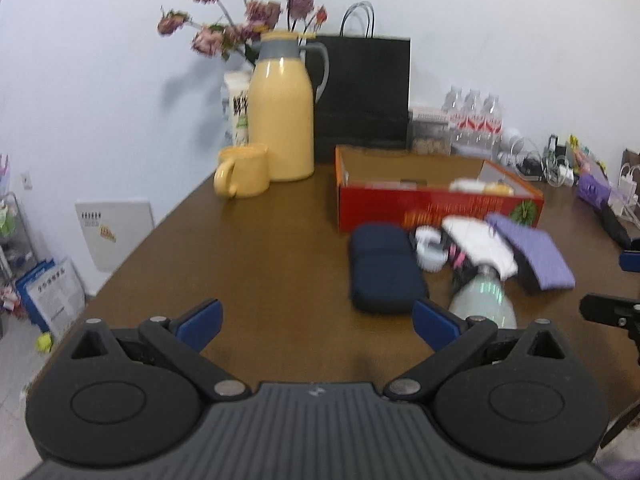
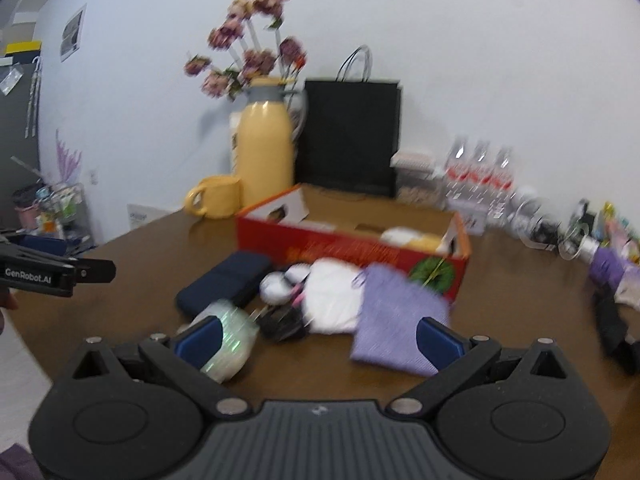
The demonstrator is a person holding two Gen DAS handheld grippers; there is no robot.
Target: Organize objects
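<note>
A cluster of loose items lies on the brown table (image 1: 260, 248) in front of an open red cardboard box (image 1: 440, 208): a dark navy pouch (image 1: 384, 268), a white roll (image 1: 430, 246), a white cloth (image 1: 480, 246), a purple knitted cloth (image 1: 536, 256) and a pale green bottle (image 1: 484, 298) lying on its side. My left gripper (image 1: 318, 326) is open over bare table, left of the pile. My right gripper (image 2: 318, 342) is open just before the purple cloth (image 2: 398, 320) and the bottle (image 2: 228, 340). The box (image 2: 352, 248) holds white and yellow items.
A yellow jug (image 1: 282, 112) with a yellow mug (image 1: 242, 170), dried flowers (image 1: 240, 20) and a black paper bag (image 1: 362, 92) stand at the back. Water bottles (image 1: 474, 116), cables and small clutter (image 1: 560, 160) line the far right. The table's left edge drops to the floor.
</note>
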